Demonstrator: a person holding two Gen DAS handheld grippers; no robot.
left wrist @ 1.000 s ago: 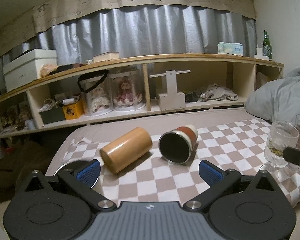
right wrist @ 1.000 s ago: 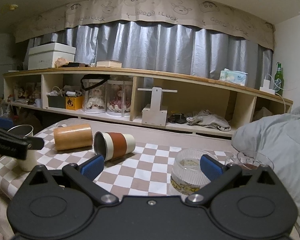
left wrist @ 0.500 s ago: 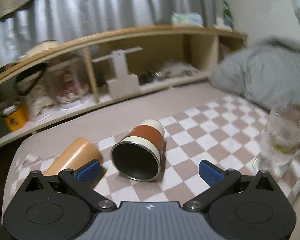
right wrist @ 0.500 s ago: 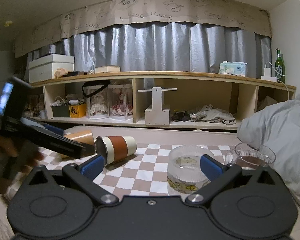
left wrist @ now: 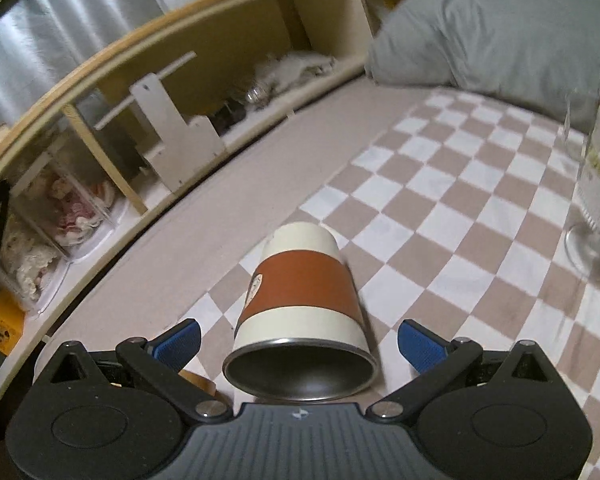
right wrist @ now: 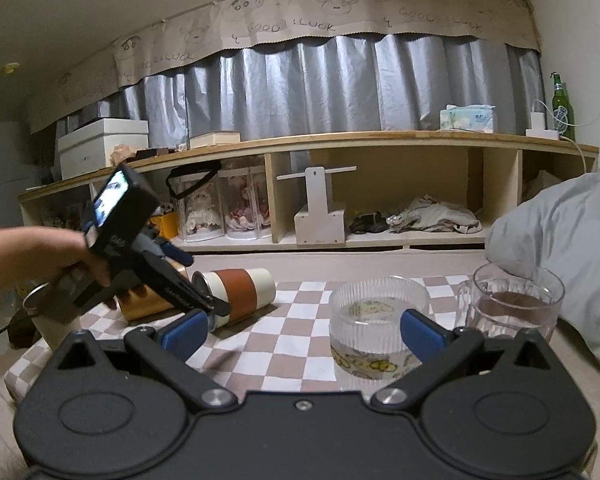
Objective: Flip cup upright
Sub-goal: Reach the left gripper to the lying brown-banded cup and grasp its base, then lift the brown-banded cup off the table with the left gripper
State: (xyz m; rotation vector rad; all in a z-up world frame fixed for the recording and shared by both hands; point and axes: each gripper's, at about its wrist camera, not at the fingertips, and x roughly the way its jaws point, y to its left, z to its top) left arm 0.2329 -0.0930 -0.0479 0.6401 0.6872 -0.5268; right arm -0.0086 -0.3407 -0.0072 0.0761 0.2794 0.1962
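A cream cup with a brown band (left wrist: 300,292) lies on its side on the checkered cloth (left wrist: 480,216), its steel mouth facing my left wrist camera. My left gripper (left wrist: 300,346) is open, its blue pads on either side of the cup's rim, not touching. In the right wrist view the cup (right wrist: 240,290) lies left of centre with the left gripper (right wrist: 196,286) at its mouth. My right gripper (right wrist: 300,334) is open and empty, held back near the front of the table.
A wooden cup (right wrist: 144,304) lies on its side behind the left gripper. A ribbed glass goblet (right wrist: 378,322) and a clear glass cup (right wrist: 516,298) stand at the right. A steel mug (right wrist: 40,312) stands at far left. A shelf (right wrist: 340,236) and grey pillow (right wrist: 560,232) lie behind.
My left gripper has moved forward and down to the cup, so its rim now sits between the open pads. The right gripper has hardly moved.
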